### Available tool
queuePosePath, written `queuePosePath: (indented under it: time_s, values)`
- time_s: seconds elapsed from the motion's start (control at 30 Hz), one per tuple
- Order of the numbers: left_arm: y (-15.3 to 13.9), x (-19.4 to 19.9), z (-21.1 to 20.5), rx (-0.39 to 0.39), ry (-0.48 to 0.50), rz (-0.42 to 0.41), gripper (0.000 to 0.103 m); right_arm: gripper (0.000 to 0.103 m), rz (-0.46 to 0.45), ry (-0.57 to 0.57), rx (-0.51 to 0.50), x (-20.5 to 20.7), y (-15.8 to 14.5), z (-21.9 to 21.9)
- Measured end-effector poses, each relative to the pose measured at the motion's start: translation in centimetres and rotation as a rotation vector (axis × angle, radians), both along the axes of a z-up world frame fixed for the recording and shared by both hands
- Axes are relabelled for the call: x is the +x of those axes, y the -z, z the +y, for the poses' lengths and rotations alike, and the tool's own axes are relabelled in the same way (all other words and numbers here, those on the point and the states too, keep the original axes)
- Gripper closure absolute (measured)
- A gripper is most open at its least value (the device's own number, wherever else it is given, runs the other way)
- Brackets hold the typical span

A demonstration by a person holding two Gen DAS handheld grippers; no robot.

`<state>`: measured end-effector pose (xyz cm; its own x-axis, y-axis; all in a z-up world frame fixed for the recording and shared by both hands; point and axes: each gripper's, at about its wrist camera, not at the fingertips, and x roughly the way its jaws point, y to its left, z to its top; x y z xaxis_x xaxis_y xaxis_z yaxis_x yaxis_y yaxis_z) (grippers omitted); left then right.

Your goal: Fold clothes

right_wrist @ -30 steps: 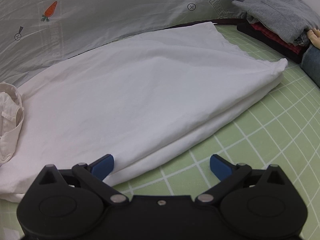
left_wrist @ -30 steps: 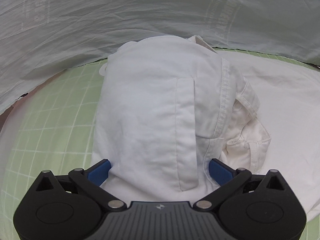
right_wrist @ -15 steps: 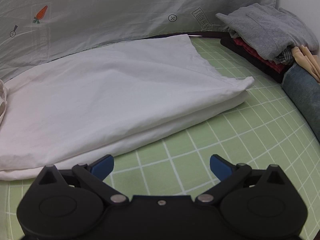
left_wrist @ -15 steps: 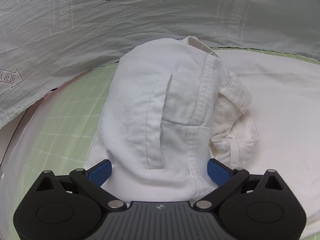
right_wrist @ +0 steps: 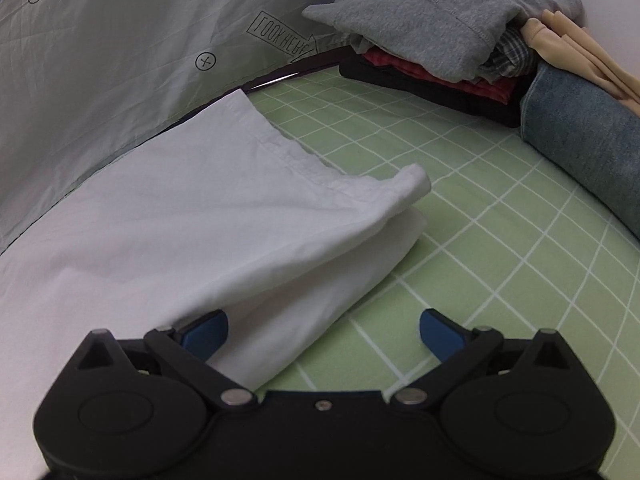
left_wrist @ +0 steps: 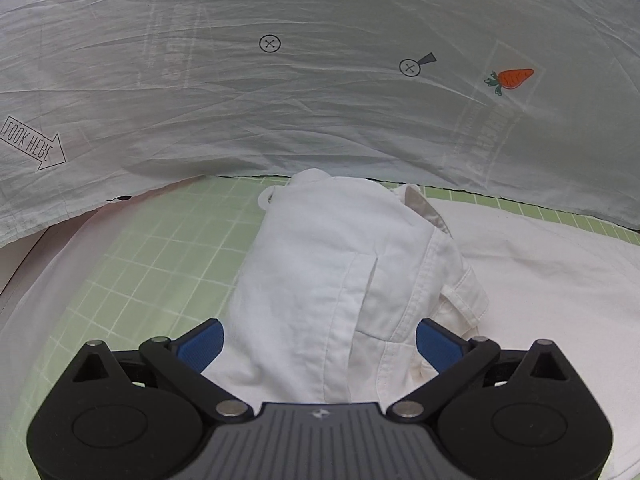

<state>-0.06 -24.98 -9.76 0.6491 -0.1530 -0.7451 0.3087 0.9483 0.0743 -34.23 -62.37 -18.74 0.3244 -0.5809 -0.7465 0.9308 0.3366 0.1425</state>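
Both grippers spread: left gripper (left_wrist: 318, 344) straddles white trousers' (left_wrist: 340, 280) waistband, right gripper (right_wrist: 323, 334) at hem, lower left; shallow pinch risks catching one layer only.

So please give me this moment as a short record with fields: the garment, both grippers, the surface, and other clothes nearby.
garment: white cotton trousers, waist part folded over, legs lying flat
left gripper: open, fingers either side of the waist part
right gripper: open, at the leg edge
surface: green gridded mat
nearby: pile topped by a grey folded garment; blue denim roll
backdrop: pale carrot-print sheet
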Motion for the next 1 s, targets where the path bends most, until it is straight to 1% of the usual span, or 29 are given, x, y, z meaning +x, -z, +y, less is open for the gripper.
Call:
queuePosePath:
  time_s: [0.1, 0.2, 0.3, 0.33, 0.4, 0.47, 0.5, 0.67, 0.73, 0.8, 0.83, 0.87, 1.0]
  values:
    - [0.5, 0.8, -0.5, 0.013, -0.01, 0.029, 0.002, 0.0, -0.073, 0.021, 0.015, -0.6, -0.1, -1.6]
    - [1.2, 1.2, -0.9, 0.006, -0.031, 0.068, 0.002, 0.0, -0.236, 0.115, 0.075, -2.6, -0.6, -2.6]
    - [1.8, 1.3, -1.4, 0.013, -0.032, 0.092, 0.002, 0.0, -0.35, 0.188, 0.118, -4.4, -0.4, -3.1]
    - [2.1, 1.3, -1.6, 0.023, -0.031, 0.097, 0.002, 0.0, -0.369, 0.202, 0.125, -4.7, -0.4, -3.3]
    - [2.8, 1.6, -1.9, 0.051, -0.03, 0.114, 0.002, 0.0, -0.329, 0.191, 0.107, -4.2, -0.5, -3.9]
    - [3.6, 1.9, -2.2, 0.063, -0.036, 0.147, 0.002, 0.0, -0.268, 0.192, 0.081, -3.6, -0.5, -4.3]
    - [3.9, 1.9, -2.3, 0.068, -0.038, 0.157, 0.002, 0.0, -0.275, 0.197, 0.083, -3.6, -0.5, -4.5]
    - [5.1, 1.4, -2.7, 0.094, -0.034, 0.18, 0.002, 0.0, -0.458, 0.279, 0.156, -5.1, -0.1, -4.6]
    - [5.5, 1.2, -2.5, 0.092, -0.038, 0.189, 0.001, 0.0, -0.53, 0.307, 0.182, -5.7, 0.2, -4.4]
    - [5.5, 1.2, -2.2, 0.08, -0.045, 0.194, 0.001, 0.0, -0.562, 0.325, 0.186, -6.1, 0.3, -4.4]
    - [5.5, 1.3, -2.2, 0.079, -0.045, 0.197, 0.001, 0.0, -0.562, 0.329, 0.184, -6.2, 0.3, -4.5]
    - [5.5, 1.3, -2.2, 0.08, -0.044, 0.198, 0.001, 0.0, -0.543, 0.327, 0.173, -6.1, 0.2, -4.6]
    - [5.6, 1.4, -2.3, 0.088, -0.045, 0.201, 0.0, 0.0, -0.426, 0.272, 0.124, -5.0, -0.1, -5.6]
